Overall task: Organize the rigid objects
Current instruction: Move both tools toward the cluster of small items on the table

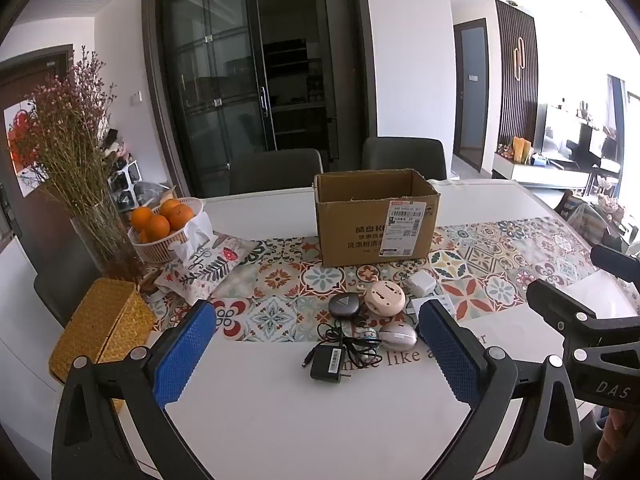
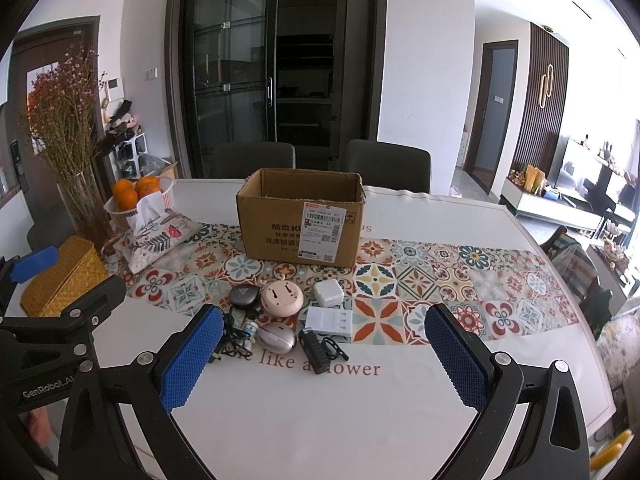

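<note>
Brown cardboard box point(image 2: 300, 216) open-topped at mid-table on the patterned runner point(image 2: 440, 280), seemingly empty. In front of it, clustered: black adapter point(image 1: 328, 364), pink round case point(image 1: 384, 296), dark oval case point(image 1: 344, 304), white charger point(image 2: 328, 292), white strip point(image 2: 328, 320). Left gripper point(image 1: 316, 352) and right gripper point(image 2: 320, 352) both spread wide, gripping nothing. Apparently the very start: nothing boxed yet. Next, probably: lower onto one item, clamp, lift over the box rim.
</note>
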